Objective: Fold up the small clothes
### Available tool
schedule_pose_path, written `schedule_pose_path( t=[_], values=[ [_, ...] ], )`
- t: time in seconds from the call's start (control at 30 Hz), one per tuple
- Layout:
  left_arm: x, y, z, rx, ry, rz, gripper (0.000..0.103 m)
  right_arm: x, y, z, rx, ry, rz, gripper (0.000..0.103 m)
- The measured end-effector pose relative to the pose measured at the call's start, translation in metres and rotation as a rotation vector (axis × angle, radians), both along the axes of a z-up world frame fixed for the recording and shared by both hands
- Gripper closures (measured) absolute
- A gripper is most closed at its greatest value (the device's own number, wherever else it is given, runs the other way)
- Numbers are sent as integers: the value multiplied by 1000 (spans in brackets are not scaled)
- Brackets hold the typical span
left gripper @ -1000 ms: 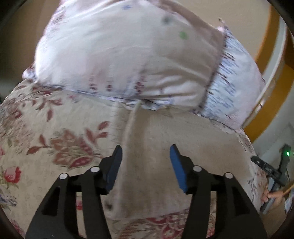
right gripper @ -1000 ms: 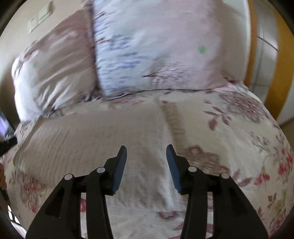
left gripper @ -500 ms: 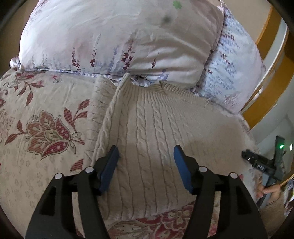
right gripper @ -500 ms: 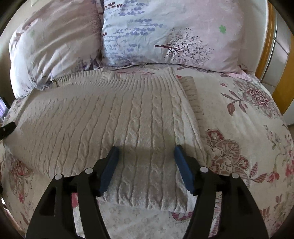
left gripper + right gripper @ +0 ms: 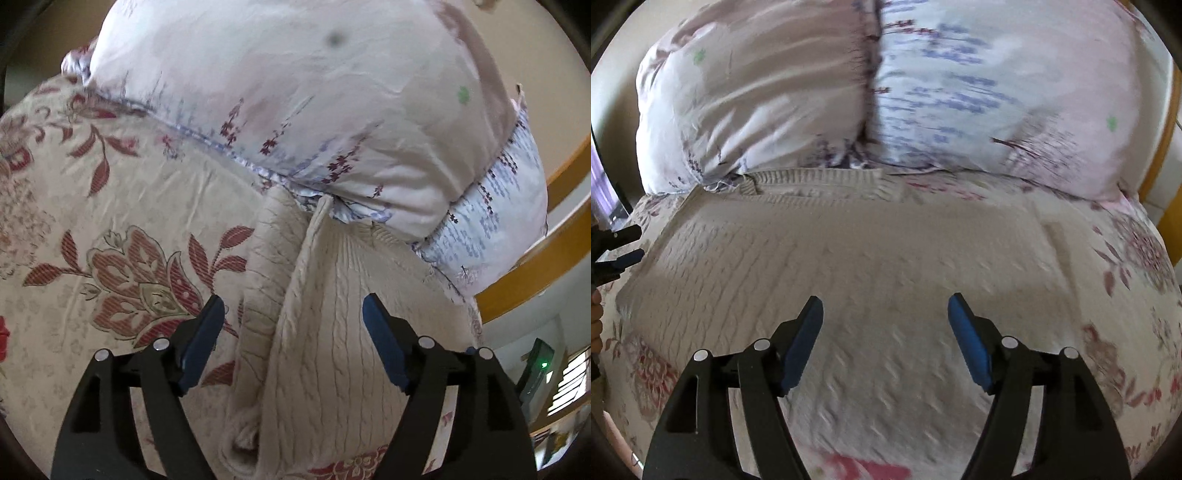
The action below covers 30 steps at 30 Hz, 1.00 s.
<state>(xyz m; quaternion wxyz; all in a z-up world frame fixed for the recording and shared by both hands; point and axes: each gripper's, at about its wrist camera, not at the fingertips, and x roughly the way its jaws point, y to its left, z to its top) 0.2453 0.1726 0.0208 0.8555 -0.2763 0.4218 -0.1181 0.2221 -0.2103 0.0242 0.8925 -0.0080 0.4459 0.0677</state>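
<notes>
A cream cable-knit sweater (image 5: 325, 332) lies flat on the floral bedspread, its collar against the pillows, with one sleeve folded in along its left side. My left gripper (image 5: 293, 321) is open and empty, low over the sweater's left edge. In the right wrist view the same sweater (image 5: 849, 266) spreads across the bed, blurred by motion. My right gripper (image 5: 885, 319) is open and empty above the sweater's lower middle. The left gripper's fingers (image 5: 620, 258) show at the far left edge of the right wrist view.
Two floral pillows (image 5: 871, 92) lean against the head of the bed behind the sweater. The floral bedspread (image 5: 110, 236) extends left of the sweater. A wooden bed frame (image 5: 535, 273) curves along the right side.
Both grippers have dropped lower and closer to the sweater and the views tilt up toward the pillows. Both stay open and empty. The sweater has not visibly moved.
</notes>
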Motion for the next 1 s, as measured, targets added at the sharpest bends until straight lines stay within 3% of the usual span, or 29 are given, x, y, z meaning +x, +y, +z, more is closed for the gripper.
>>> schedule_pose_path(
  t=[0.2, 0.57, 0.67, 0.8, 1.0],
  values=[
    [9, -5, -12, -29, 38, -9, 26, 11, 13, -20, -41, 15, -8, 27],
    [19, -15, -13, -36, 28, -5, 25, 10, 14, -22, -60, -10, -3, 25],
    [22, -17, -14, -56, 41, -4, 34, 9, 13, -22, -56, -10, -2, 25],
    [24, -15, -21, -141, 73, -2, 49, 10, 13, -22, -51, -11, 0, 24],
    [24, -14, -25, -164, 92, 2, 63, 9, 13, -22, -50, -11, -2, 24]
  ],
)
